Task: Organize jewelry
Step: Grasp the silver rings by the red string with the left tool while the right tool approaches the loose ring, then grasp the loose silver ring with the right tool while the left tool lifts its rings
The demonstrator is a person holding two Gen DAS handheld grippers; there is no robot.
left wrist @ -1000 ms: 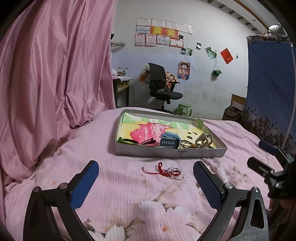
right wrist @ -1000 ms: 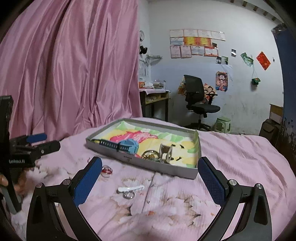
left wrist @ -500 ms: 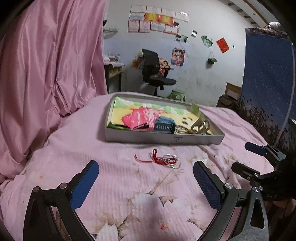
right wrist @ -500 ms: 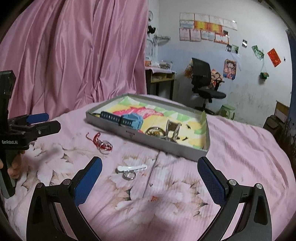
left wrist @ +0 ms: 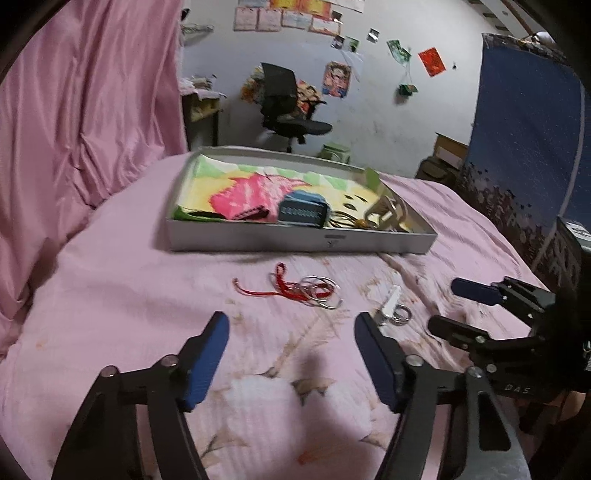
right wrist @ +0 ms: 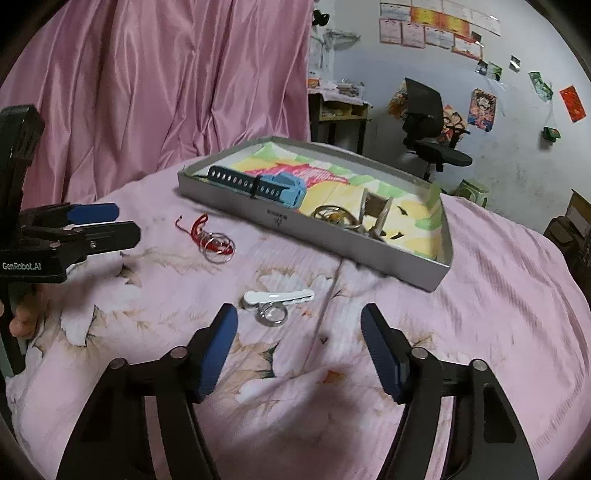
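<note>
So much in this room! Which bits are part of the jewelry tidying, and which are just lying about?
Part of the job:
- grey tray
- red cord with silver bangles on the bedspread
- white clip with ring on the bedspread
- blue watch, already in the tray
- left gripper and right gripper, both open

Just lying about:
- office chair
- wall posters
- pink curtain

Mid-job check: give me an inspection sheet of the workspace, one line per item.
Surface: pink floral bedspread, rumpled.
Job's things: grey tray holds blue watch and metal rings; red cord with silver bangles and white clip with ring lie on the bedspread outside the tray.
Clutter: nothing seen.
Grippers: left gripper and right gripper both open, empty, above the bedspread.
Cables: nothing seen.
Surroundings: pink curtain, office chair, posters on wall.
</note>
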